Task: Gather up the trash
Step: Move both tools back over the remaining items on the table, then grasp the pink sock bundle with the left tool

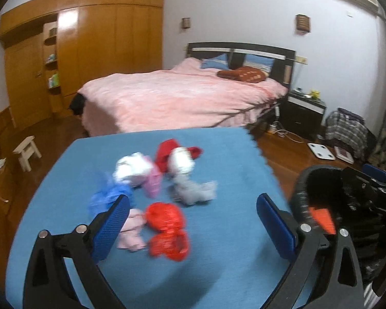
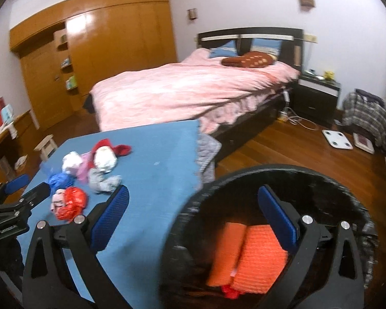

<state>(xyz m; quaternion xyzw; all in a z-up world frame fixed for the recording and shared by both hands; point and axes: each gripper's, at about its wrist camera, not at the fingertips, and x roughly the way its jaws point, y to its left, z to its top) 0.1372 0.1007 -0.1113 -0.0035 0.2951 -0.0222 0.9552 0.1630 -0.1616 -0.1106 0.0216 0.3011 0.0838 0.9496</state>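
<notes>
We see two grippers, both with fingers spread wide and holding nothing. The left gripper (image 1: 193, 221) hovers over a blue table (image 1: 231, 159) where about eight crumpled wads of trash (image 1: 162, 180) lie clustered; blur makes the count unsure: two red, two white, two pink, one blue, one grey. The right gripper (image 2: 193, 221) hangs above one black bin (image 2: 218, 188) just beside the table, with two orange pieces (image 2: 254, 255) inside. We can read no writing.
</notes>
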